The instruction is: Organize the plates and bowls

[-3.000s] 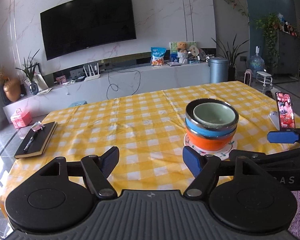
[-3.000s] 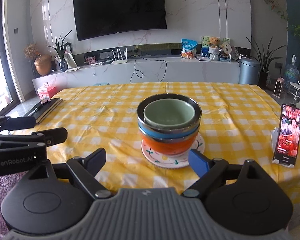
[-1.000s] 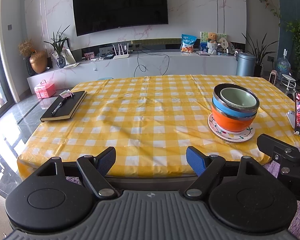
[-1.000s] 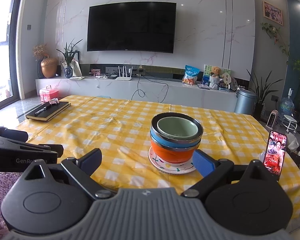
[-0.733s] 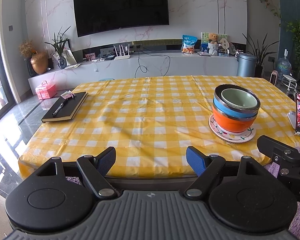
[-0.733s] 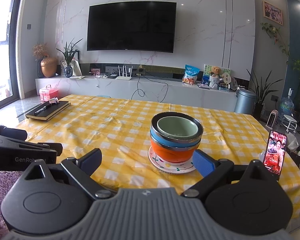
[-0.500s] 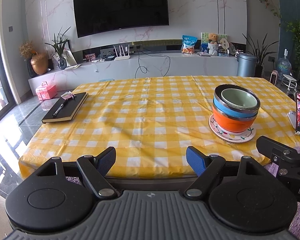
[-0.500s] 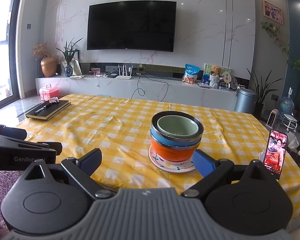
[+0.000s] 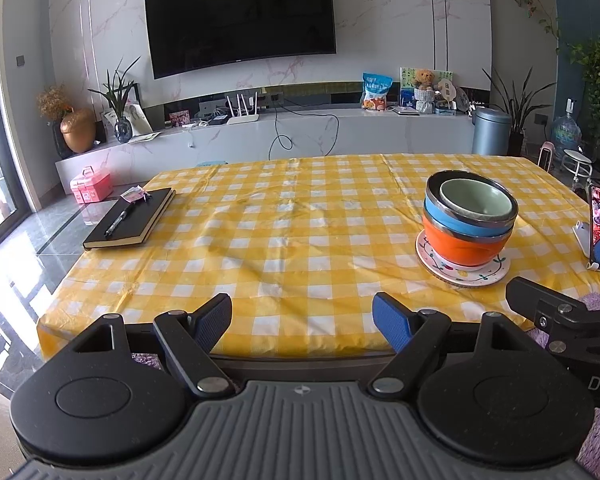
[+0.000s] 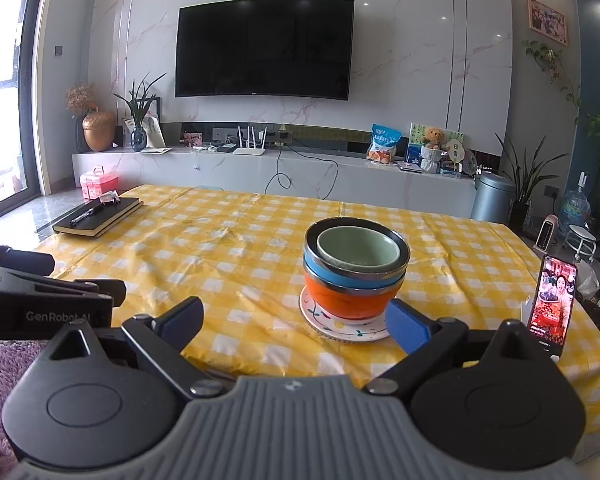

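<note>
Both claws, left (image 9: 302,317) and right (image 10: 296,322), stay spread, now pulled back from the stacked bowls (image 10: 354,268).

Both wrist views behind table edge (image 9: 284,344), sharing stacked bowls (image 10: 354,276)

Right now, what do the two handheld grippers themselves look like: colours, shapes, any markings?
Both match: the left gripper and right gripper each have a grey ribbed body, two round black discs, and black linkage arms ending in blue-padded fingers. The left gripper's side, seen from the right wrist view, reads "GenRobot.AI" in pale lettering. No cables, hands or sleeves are visible.
</note>
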The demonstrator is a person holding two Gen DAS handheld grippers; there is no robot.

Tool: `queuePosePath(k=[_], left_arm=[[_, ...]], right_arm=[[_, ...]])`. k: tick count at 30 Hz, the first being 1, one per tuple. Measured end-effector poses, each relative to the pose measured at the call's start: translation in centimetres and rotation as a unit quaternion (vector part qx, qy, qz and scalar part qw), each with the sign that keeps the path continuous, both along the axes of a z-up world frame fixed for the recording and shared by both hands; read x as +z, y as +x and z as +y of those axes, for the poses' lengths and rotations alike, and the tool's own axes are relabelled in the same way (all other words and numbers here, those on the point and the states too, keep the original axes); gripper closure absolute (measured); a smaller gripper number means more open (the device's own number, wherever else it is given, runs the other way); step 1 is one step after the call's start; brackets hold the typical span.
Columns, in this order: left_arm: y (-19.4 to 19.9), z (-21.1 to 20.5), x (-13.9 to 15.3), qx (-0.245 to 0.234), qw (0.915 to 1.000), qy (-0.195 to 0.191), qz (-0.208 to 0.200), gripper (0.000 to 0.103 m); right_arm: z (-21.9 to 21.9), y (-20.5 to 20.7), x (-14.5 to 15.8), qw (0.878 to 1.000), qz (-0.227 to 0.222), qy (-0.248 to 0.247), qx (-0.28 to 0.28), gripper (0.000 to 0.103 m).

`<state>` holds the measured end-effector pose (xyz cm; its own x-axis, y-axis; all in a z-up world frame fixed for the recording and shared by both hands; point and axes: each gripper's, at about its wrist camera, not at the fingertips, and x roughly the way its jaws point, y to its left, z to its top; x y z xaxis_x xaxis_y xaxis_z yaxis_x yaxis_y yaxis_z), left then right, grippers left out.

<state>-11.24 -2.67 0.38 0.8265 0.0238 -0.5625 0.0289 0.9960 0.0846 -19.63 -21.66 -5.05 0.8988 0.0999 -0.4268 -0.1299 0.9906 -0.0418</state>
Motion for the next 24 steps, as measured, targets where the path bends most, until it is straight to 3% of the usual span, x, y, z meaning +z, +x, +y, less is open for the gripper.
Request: queuePosePath(k=[24], left_arm=[[0.07,-0.11,0.31,0.0,1.0,-0.001,-0.003,0.009]], right_arm=[[0.07,0.11,-0.28,1.0,0.005,0.0,0.002,0.007]])
